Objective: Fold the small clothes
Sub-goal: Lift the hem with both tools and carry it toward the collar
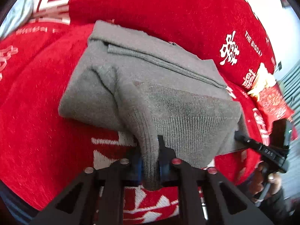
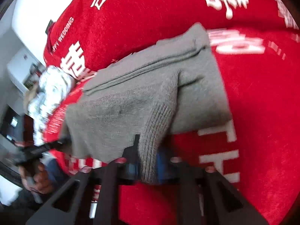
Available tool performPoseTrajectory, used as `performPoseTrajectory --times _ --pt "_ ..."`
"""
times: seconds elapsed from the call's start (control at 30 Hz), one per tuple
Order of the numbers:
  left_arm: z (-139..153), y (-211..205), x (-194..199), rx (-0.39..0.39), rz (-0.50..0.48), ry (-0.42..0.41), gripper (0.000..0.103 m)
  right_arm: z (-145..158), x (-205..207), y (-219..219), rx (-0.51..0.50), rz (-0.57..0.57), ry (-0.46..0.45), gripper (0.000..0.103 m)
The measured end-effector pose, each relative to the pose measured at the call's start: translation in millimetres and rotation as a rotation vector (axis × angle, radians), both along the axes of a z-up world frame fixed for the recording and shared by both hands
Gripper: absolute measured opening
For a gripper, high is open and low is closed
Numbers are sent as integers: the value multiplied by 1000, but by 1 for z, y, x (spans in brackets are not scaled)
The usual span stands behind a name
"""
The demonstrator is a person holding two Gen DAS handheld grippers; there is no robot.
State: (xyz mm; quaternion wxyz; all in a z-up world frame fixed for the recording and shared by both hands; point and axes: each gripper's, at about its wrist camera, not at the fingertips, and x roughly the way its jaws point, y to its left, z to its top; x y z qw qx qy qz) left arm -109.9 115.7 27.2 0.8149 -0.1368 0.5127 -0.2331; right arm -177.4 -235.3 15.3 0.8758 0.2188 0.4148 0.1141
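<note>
A grey knit garment (image 1: pixel 150 78) lies partly folded on a red blanket (image 1: pixel 37 112) with white characters. My left gripper (image 1: pixel 150 150) is shut on a ribbed band of the garment at its near edge, and the cloth bunches between the blue pads. At the right of the left wrist view, my right gripper (image 1: pixel 240 136) bites the garment's other near corner. In the right wrist view the same garment (image 2: pixel 131 97) fills the middle. There my right gripper (image 2: pixel 148 150) is shut on the ribbed band, and my left gripper (image 2: pixel 60 142) shows blurred at the left edge of the cloth.
A red and yellow snack bag (image 1: pixel 270 95) lies on the blanket to the right of the garment; its silver side (image 2: pixel 50 93) shows in the right wrist view. A red cushion (image 1: pixel 150 5) rises behind. A person's hand (image 1: pixel 266 183) holds the right gripper's handle.
</note>
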Motion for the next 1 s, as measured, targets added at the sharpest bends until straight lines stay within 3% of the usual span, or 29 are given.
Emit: performPoseTrajectory --times 0.23,0.4,0.57,0.73,1.0 --pt "28 24 -9 -104 72 -85 13 31 -22 -4 69 23 -111 14" --pt "58 25 1 -128 109 -162 13 67 -19 -11 133 -7 -199 13" --pt "87 33 15 -146 156 -229 13 100 -8 -16 135 -62 -270 13" --pt "99 31 30 -125 184 -260 13 115 11 -18 115 -118 -279 13" --pt "86 31 55 -87 236 -239 13 109 43 -17 38 -182 -234 13"
